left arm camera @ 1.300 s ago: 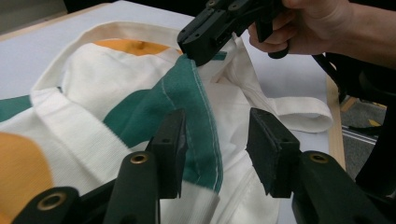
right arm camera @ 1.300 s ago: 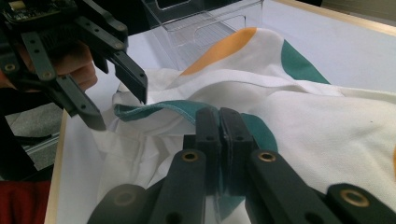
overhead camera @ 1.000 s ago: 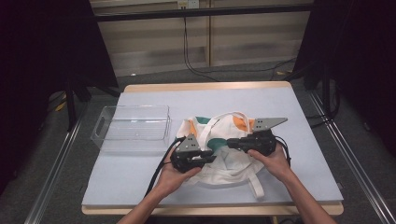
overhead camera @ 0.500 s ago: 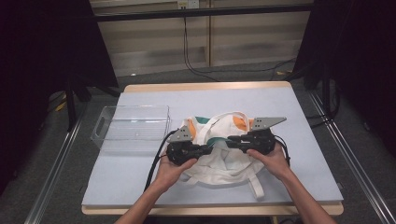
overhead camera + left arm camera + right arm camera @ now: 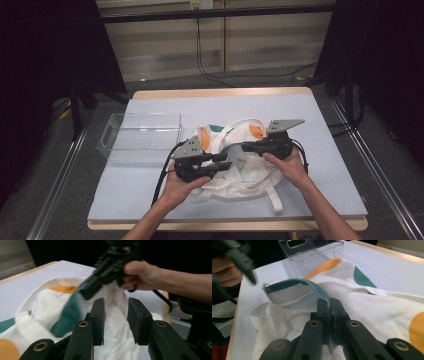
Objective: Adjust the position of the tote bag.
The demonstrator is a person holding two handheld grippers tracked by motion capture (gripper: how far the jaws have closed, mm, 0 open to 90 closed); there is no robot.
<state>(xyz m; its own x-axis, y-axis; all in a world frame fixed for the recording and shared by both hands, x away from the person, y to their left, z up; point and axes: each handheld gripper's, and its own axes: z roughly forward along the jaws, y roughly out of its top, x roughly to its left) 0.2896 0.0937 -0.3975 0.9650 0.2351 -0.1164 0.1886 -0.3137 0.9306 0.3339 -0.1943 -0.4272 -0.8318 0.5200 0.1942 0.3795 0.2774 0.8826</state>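
A white cloth bag (image 5: 243, 175) with orange and green patches lies crumpled at the middle of the table. My right gripper (image 5: 330, 301) is shut on its green-trimmed hem (image 5: 294, 283) and holds that edge up a little. In the high view the right gripper (image 5: 240, 148) reaches in from the right. My left gripper (image 5: 116, 302) hovers just over the cloth, facing the right one. Its jaws have just been opening, and nothing is pinched between them. From above, the left gripper (image 5: 227, 161) sits at the bag's left side.
A clear plastic bin (image 5: 142, 135) stands on the table left of the bag, also seen as the clear bin (image 5: 312, 250) beyond the cloth. The bag's white straps (image 5: 272, 197) trail toward the front edge. Cables run from both grippers.
The left gripper has lifted slightly off the cloth and its jaws have parted. The right gripper has stayed in place, still pinching the hem.
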